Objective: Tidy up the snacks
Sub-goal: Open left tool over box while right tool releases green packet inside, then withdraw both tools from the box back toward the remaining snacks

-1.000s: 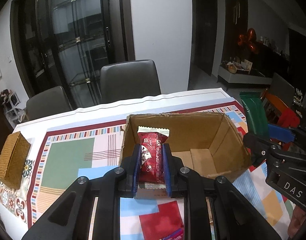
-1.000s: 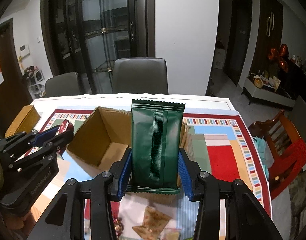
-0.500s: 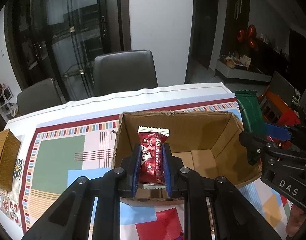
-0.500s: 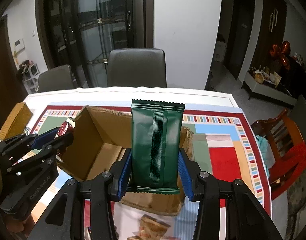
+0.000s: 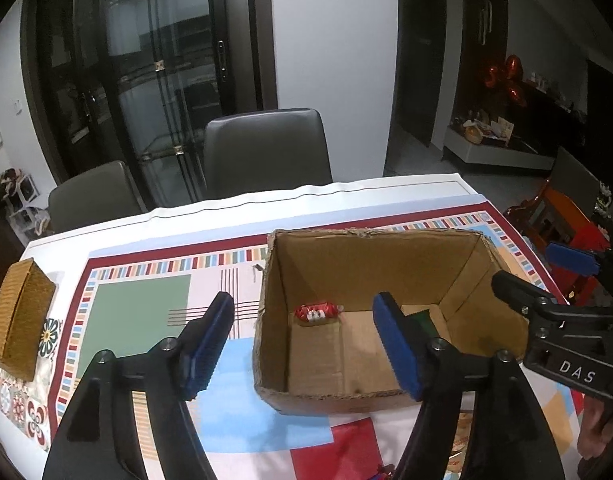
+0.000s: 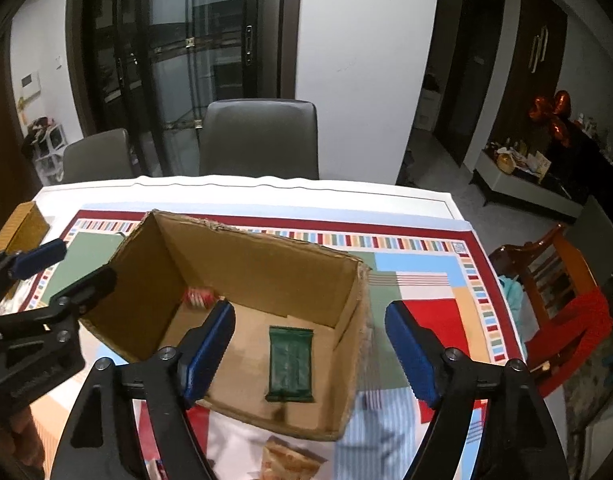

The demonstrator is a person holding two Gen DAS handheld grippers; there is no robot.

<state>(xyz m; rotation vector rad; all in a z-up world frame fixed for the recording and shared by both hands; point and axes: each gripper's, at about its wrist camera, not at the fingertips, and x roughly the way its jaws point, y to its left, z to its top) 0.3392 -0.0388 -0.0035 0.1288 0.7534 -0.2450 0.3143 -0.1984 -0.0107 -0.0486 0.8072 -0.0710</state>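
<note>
An open cardboard box [image 5: 370, 256] stands on the patterned tablecloth; it also shows in the right wrist view [image 6: 262, 264]. A red snack packet [image 5: 317, 313] lies on the box floor at its far left [image 6: 198, 297]. A dark green packet [image 6: 290, 364] lies flat on the box floor at the right; only its edge [image 5: 420, 316] shows in the left view. My left gripper [image 5: 306, 344] is open and empty above the box's left wall. My right gripper [image 6: 310, 350] is open and empty above the box's right wall.
A woven basket [image 5: 18, 320] sits at the table's left edge. A tan snack packet [image 6: 290, 460] lies on the cloth in front of the box. Two grey chairs [image 5: 266, 152] stand behind the table. A red wooden chair [image 6: 562, 300] stands at the right.
Both grippers opened over the box. The red packet and the green packet dropped out of them and now lie on the box floor.
</note>
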